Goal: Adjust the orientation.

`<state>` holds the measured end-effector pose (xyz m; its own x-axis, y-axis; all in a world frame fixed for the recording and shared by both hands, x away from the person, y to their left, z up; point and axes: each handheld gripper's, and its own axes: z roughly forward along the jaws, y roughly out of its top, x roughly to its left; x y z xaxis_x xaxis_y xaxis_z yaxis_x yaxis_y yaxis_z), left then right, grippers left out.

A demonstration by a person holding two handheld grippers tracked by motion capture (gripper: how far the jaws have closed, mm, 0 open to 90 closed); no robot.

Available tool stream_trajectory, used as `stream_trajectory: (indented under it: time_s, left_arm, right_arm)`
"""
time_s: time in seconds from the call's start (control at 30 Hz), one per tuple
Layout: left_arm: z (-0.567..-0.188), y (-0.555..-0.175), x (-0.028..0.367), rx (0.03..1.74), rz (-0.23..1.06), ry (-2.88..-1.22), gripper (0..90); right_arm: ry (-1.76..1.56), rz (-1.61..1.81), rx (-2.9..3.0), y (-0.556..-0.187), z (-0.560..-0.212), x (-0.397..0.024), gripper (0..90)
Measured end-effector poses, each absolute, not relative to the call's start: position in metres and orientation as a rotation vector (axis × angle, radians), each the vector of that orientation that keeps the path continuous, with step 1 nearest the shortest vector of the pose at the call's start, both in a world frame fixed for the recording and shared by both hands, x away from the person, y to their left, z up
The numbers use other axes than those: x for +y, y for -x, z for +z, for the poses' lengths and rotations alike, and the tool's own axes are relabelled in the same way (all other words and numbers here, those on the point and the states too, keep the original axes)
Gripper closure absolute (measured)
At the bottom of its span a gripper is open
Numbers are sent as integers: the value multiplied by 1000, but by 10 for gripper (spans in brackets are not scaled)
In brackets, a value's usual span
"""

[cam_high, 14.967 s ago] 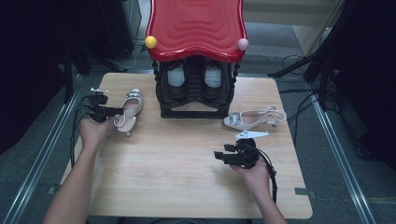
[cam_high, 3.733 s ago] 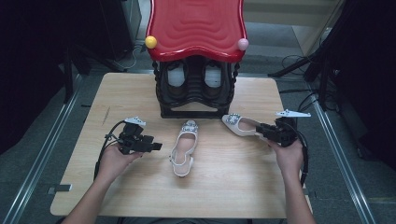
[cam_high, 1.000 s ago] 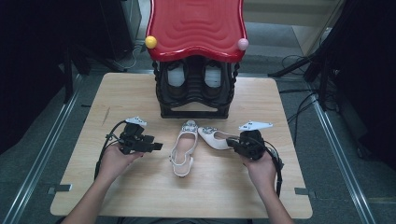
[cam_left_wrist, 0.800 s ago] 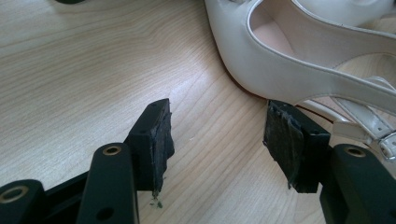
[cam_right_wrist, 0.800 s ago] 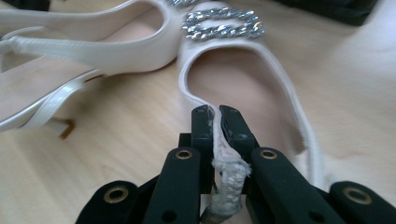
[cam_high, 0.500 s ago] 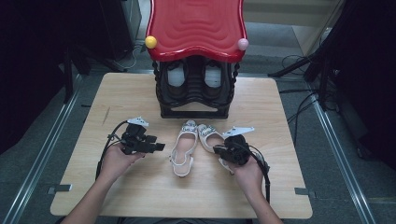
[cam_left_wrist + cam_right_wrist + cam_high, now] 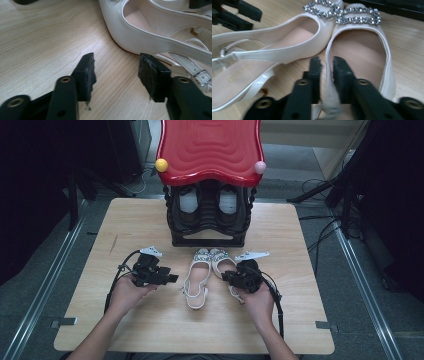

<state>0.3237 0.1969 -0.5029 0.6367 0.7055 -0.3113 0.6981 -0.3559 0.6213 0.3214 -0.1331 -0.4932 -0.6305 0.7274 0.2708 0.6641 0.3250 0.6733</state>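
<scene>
Two pale slingback shoes with rhinestone buckles lie side by side in front of the rack, toes toward it: the left shoe [image 7: 196, 279] and the right shoe [image 7: 219, 262]. My right gripper [image 7: 228, 276] straddles the right shoe's inner side wall [image 7: 328, 75]. Its jaws have just been opening, and the wall stands loose between them. My left gripper [image 7: 173, 278] rests on the table just left of the left shoe [image 7: 140, 37]. Its jaws have just been closing, with bare wood between them. The right gripper view has both shoes, left [image 7: 287, 45] and right [image 7: 359, 52].
A black shoe rack [image 7: 208, 227] with a wavy red top [image 7: 210, 150] stands at the table's far middle, with a pair of dark shoes inside. The wooden table [image 7: 125, 225] has metal rails along both sides and cables trailing at the right.
My right gripper carried the right shoe leftward and set it down beside the left shoe, then loosened its jaws. My left hand stayed put while its jaws narrowed.
</scene>
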Motion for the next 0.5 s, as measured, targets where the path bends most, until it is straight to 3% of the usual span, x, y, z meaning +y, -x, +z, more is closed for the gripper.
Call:
stream_trajectory:
  time_s: [0.13,0.3,0.5]
  left_arm:
    - [-498,-322,198,1064,-20,-2067,670]
    - [-497,-322,197,1030,-65,-2072,854]
    - [-500,-323,193,1022,-65,-2102,875]
  right_arm:
    - [-1221,1272,2460,-315,-482,-141,726]
    - [-1206,1318,2422,-311,-470,-163,840]
    - [-1246,1326,2399,-314,-472,-185,876]
